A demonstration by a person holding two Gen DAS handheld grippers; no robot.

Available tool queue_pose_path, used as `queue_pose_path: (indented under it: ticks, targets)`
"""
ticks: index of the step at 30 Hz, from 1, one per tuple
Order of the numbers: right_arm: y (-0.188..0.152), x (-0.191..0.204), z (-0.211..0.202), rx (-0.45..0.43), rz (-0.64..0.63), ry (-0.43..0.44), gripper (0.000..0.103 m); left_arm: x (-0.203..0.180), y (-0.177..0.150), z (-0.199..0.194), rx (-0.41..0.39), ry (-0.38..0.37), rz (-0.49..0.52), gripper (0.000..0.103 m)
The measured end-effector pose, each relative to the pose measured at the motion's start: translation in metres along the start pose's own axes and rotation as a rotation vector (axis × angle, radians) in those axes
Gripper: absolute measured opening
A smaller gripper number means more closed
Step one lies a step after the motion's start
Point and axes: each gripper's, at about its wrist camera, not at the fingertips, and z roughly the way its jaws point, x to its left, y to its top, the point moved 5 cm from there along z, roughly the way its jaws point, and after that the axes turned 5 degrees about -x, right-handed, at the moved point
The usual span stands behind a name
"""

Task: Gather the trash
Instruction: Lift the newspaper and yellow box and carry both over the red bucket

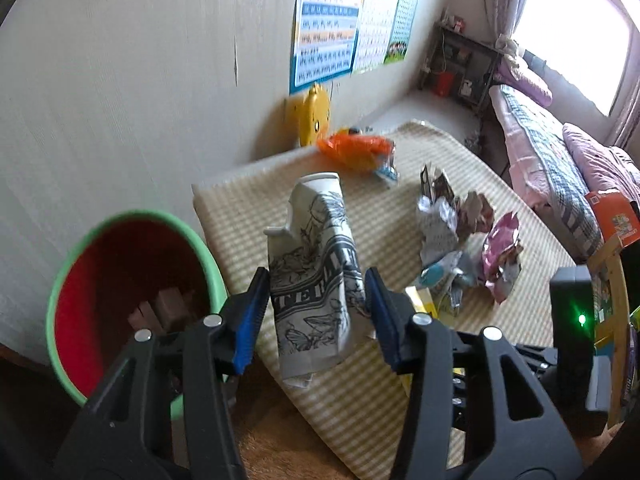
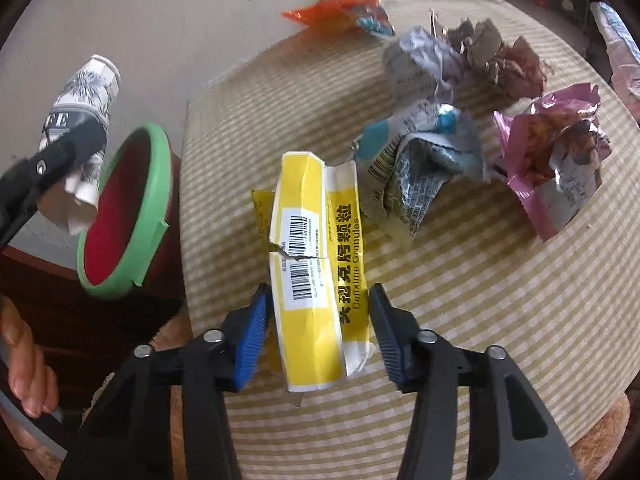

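Observation:
My left gripper [image 1: 316, 292] is shut on a crushed white paper cup [image 1: 316, 248] with black print. In the right wrist view the same cup [image 2: 84, 100] hangs just left of and above a round bin [image 2: 160, 160] with a green rim and red inside. The bin [image 1: 132, 216] stands beside the table's left edge. My right gripper [image 2: 320, 304] points down at a flattened yellow medicine box [image 2: 304, 208] lying on the striped mat [image 2: 480, 300]. Its jaws stand open around the box's near end, the pads close to its sides.
More trash lies on the mat: an orange wrapper [image 2: 336, 10] at the back, crumpled grey and brown paper [image 2: 460, 52], a blue-white packet [image 2: 416, 160] and a pink wrapper [image 2: 552, 160]. A hand [image 2: 24, 360] shows at lower left. A bed [image 1: 540, 152] stands to the right.

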Motion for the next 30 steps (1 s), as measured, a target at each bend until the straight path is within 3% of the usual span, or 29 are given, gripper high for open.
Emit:
queue_pose_path:
  ticks: [11,16,21,30]
  targets:
    - [0.044,0.007,-0.107,-0.340,0.049,-0.003,0.041,0.014,0.030,-0.030,-0.131,0.045,0.018,0.047]
    - [0.060,0.020,-0.141,-0.449,0.051,0.009,0.041,0.023,0.037,-0.040,-0.167,0.064,0.016,0.047]
    - [0.066,0.037,-0.160,-0.491,0.016,0.003,0.042,0.028,0.038,-0.043,-0.177,0.066,0.003,0.048]
    - [0.071,0.059,-0.158,-0.521,-0.015,0.006,0.042,0.038,0.037,-0.043,-0.187,0.085,0.003,0.048]
